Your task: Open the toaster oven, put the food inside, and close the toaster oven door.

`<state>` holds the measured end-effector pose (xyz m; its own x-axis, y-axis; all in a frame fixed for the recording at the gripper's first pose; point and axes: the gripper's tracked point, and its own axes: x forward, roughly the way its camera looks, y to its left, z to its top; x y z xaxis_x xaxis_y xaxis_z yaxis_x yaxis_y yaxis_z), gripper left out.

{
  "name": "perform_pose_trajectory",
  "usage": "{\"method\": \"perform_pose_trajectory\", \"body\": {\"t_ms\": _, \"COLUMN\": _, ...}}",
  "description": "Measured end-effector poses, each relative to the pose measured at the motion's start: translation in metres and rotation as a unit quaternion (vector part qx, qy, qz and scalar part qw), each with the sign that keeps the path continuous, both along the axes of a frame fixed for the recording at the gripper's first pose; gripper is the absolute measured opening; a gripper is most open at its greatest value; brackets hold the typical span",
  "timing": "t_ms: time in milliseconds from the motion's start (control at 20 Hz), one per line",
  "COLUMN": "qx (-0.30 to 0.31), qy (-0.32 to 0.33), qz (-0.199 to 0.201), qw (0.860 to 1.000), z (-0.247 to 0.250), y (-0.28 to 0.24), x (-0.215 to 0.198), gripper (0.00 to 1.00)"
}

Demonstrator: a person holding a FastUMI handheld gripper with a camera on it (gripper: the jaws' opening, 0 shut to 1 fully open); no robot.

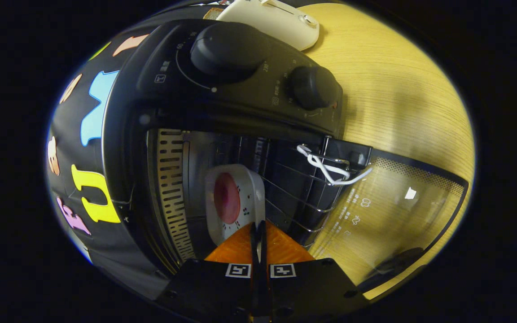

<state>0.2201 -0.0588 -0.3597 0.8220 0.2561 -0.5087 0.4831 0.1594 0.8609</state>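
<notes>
The wooden surface (397,89) stretches pale and grained beyond everything I see. On it sits the black toaster oven (222,116), rolled sideways in my view, its cavity gaping straight ahead of my gripper. Its glass door (397,211) is swung fully down and lies flat over the surface, printed with small white icons. The control panel carries two black knobs, a larger knob (228,51) and a smaller knob (313,87) beside it. A cream-coloured toaster (276,20) stands on the surface behind the oven. Inside the cavity a wire rack (294,188) runs toward the door hinge, with a slotted metal wall (171,193) on the other side. The food, a white tray (234,202) with a dark red round piece (226,198) in it, rests inside the oven just past my fingertips. A white cord (330,168) is tied at the rack's corner by the hinge. My gripper (258,240) is closed, its orange fingers (281,249) pressed together with nothing between them.
</notes>
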Motion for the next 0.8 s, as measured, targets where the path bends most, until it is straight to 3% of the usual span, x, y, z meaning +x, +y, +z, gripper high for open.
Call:
{"method": "perform_pose_trajectory", "body": {"t_ms": 400, "qx": -0.003, "qy": -0.001, "qz": 0.015, "qw": 1.0, "z": 0.005, "y": 0.008, "x": -0.012, "gripper": 0.08}}
{"method": "perform_pose_trajectory", "body": {"t_ms": 450, "qx": -0.003, "qy": -0.005, "qz": 0.016, "qw": 1.0, "z": 0.009, "y": 0.007, "x": -0.014, "gripper": 0.13}}
{"method": "perform_pose_trajectory", "body": {"t_ms": 550, "qx": -0.006, "qy": -0.017, "qz": 0.019, "qw": 1.0, "z": 0.018, "y": 0.007, "x": -0.02, "gripper": 0.31}}
{"method": "perform_pose_trajectory", "body": {"t_ms": 700, "qx": -0.016, "qy": -0.017, "qz": 0.044, "qw": 0.999, "z": 0.025, "y": 0.011, "x": -0.041, "gripper": 0.89}}
{"method": "perform_pose_trajectory", "body": {"t_ms": 800, "qx": -0.034, "qy": -0.02, "qz": 0.07, "qw": 0.997, "z": 0.026, "y": 0.019, "x": -0.058, "gripper": 0.98}}
